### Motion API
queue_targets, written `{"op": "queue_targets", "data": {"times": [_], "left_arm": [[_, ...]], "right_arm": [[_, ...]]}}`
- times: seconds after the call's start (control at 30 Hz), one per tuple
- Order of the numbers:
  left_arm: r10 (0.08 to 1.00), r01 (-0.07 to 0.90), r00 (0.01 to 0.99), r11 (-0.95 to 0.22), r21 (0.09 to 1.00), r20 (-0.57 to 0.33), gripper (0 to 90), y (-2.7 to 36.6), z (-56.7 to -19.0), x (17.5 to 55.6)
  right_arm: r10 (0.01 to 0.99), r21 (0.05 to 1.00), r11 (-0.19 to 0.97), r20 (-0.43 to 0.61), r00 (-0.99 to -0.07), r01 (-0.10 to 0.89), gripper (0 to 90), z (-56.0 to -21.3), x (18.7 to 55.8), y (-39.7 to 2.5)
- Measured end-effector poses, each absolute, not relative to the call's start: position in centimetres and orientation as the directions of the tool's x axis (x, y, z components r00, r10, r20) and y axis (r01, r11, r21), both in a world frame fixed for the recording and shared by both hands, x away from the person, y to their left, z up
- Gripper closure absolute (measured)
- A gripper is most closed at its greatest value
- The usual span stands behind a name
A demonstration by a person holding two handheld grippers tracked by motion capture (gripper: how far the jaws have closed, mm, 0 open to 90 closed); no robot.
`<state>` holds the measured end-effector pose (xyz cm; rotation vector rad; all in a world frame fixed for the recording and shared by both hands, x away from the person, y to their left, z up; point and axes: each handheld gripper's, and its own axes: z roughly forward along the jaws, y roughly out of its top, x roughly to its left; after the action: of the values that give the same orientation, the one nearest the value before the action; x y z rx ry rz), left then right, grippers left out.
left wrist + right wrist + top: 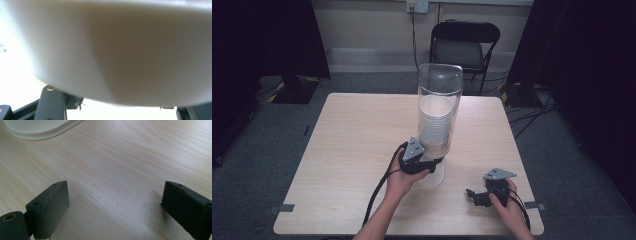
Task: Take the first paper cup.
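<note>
A tall clear dispenser tube (439, 107) stands mid-table with a stack of white cups (435, 122) inside it. Its white base (432, 178) rests on the table and also shows as the white base (37, 128) in the right gripper view. My left gripper (432, 162) reaches in under the tube, shut on the lowest white cup (120, 55), whose wall sits very close to the camera in the left gripper view. My right gripper (472, 194) lies low over the table at the front right, jaws wide open over bare wood, as the right gripper (115, 202) view shows.
The light wooden table (357, 150) has open surface to the left and behind the tube. A black folding chair (464, 45) stands beyond the far edge. Dark curtains hang at both sides, with cables on the floor to the right.
</note>
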<state>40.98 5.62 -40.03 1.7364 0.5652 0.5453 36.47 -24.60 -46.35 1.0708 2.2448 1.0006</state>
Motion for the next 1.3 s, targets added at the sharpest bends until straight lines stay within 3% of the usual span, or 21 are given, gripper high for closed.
{"op": "queue_targets", "data": {"times": [0.53,0.63,0.7,0.73,0.87,1.3], "left_arm": [[0.652,0.075,0.753,-0.219,0.973,0.089,36.5,5.6,-40.5,40.6],[0.651,0.151,0.752,-0.324,0.934,0.105,37.1,5.8,-42.0,40.7],[0.645,0.3,0.758,-0.479,0.825,0.099,37.0,5.8,-43.9,40.8],[0.635,0.297,0.765,-0.494,0.817,0.106,36.9,5.9,-44.5,40.7],[0.618,0.269,0.783,-0.433,0.86,0.067,36.7,6.8,-44.6,40.1],[0.613,0.297,0.787,-0.467,0.833,0.063,36.4,9.5,-45.8,39.7]], "right_arm": [[0.8,0.77,0.433,-0.09,-0.593,0.469,6.8,-46.3,36.5,-24.6],[0.801,0.77,0.432,-0.088,-0.592,0.47,6.8,-46.3,36.5,-24.6],[0.802,0.77,0.431,-0.087,-0.591,0.471,6.8,-46.3,36.5,-24.6],[0.803,0.769,0.431,-0.087,-0.59,0.473,6.8,-46.3,36.4,-24.6],[0.8,0.767,0.432,-0.083,-0.594,0.474,6.5,-46.3,36.5,-24.6],[0.797,0.767,0.435,-0.085,-0.598,0.472,6.0,-46.3,36.6,-24.6]]}}
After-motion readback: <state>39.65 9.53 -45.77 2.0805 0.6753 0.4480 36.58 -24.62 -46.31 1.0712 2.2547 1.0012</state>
